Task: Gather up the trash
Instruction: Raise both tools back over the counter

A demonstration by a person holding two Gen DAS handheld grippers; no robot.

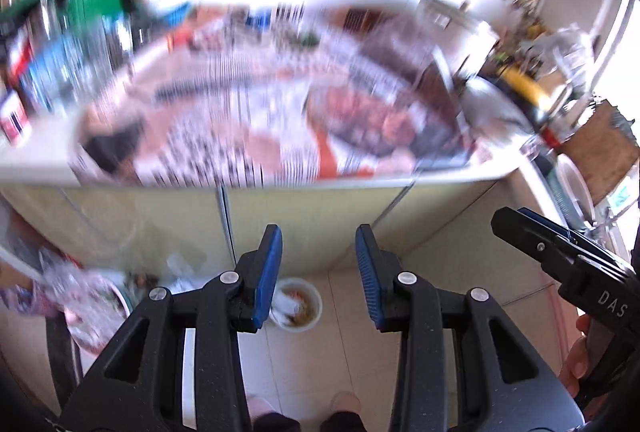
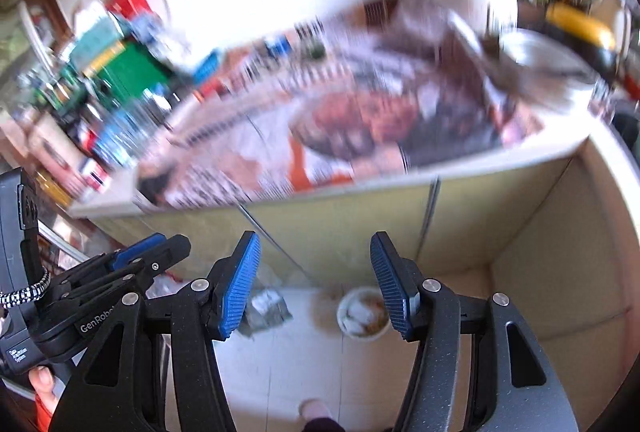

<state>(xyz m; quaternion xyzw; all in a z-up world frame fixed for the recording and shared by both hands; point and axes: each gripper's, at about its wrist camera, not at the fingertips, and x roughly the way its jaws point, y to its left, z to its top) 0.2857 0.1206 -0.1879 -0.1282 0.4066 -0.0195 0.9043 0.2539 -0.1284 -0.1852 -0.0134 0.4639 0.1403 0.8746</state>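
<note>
Both jaws parted, empty, white cup (image 1: pixel 297 305) holding scraps, floor (image 1: pixel 360 344)

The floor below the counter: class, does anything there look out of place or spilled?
Yes. A white cup of food leftovers and crumpled paper stands on the floor tiles at the cabinet's foot, not on the counter. Beside it lies a crumpled clear wrapper, with a brownish smear between them. Both grippers' fingers are open and empty.

A home kitchen is suggested: a white-topped counter (image 2: pixel 568 148) over pale yellow cabinet doors (image 2: pixel 340 224) is covered with printed newspaper (image 2: pixel 320 136), a round metal pan (image 2: pixel 544 68) and blurred food packages (image 2: pixel 120 72), above a tiled floor (image 2: pixel 280 352).
</note>
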